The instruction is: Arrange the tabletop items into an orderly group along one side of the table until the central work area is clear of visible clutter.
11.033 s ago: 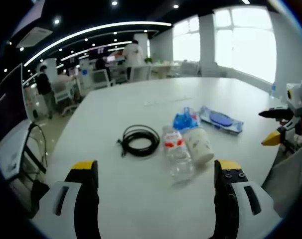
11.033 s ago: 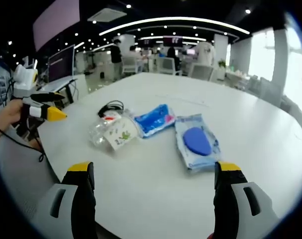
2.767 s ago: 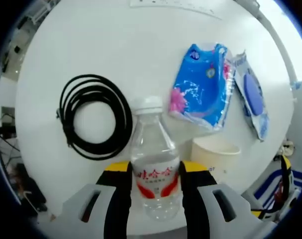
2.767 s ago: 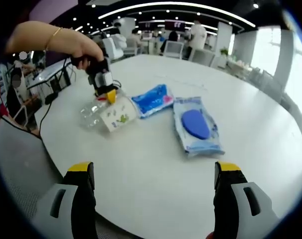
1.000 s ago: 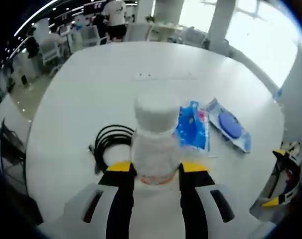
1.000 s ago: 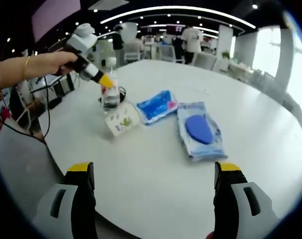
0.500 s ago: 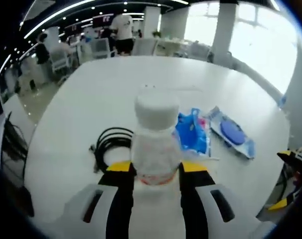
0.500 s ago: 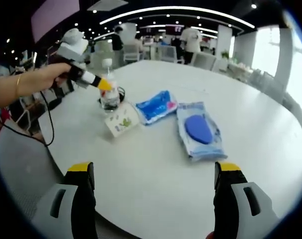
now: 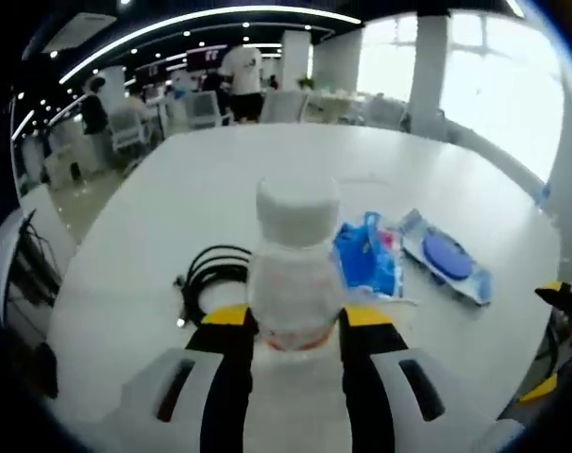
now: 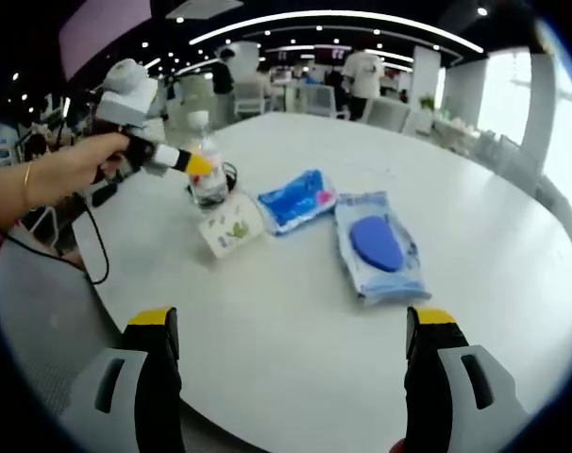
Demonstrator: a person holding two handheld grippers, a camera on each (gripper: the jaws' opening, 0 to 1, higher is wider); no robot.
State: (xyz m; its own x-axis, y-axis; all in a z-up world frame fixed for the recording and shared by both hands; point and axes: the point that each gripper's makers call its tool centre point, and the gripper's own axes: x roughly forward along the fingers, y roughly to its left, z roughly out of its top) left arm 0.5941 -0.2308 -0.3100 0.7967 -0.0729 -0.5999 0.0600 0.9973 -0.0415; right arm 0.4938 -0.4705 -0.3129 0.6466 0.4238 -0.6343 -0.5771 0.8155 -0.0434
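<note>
My left gripper (image 9: pixel 295 326) is shut on a clear water bottle (image 9: pixel 296 274) with a white cap, held upright; from the right gripper view that bottle (image 10: pixel 208 175) stands near the table's left edge with the left gripper (image 10: pixel 187 160) on it. Beside it lie a coiled black cable (image 9: pixel 210 274), a blue plastic bag (image 9: pixel 366 257) and a wet-wipes pack (image 9: pixel 446 264). A paper cup (image 10: pixel 227 229) lies on its side next to the blue bag (image 10: pixel 295 200) and the wipes pack (image 10: pixel 380 247). My right gripper (image 10: pixel 291 349) stands open over bare table, well short of the items.
The round white table (image 10: pixel 295 321) has free surface in front and to the right. A person's hand (image 10: pixel 50 179) holds the left gripper. Office desks, chairs and people (image 9: pixel 239 80) stand beyond the far edge. The right gripper's yellow tip (image 9: pixel 541 387) shows at the lower right.
The bottle, first lying on the table, was gripped by my left gripper and stood upright. Over the last second the left hand has tilted slightly; the right gripper has stayed still.
</note>
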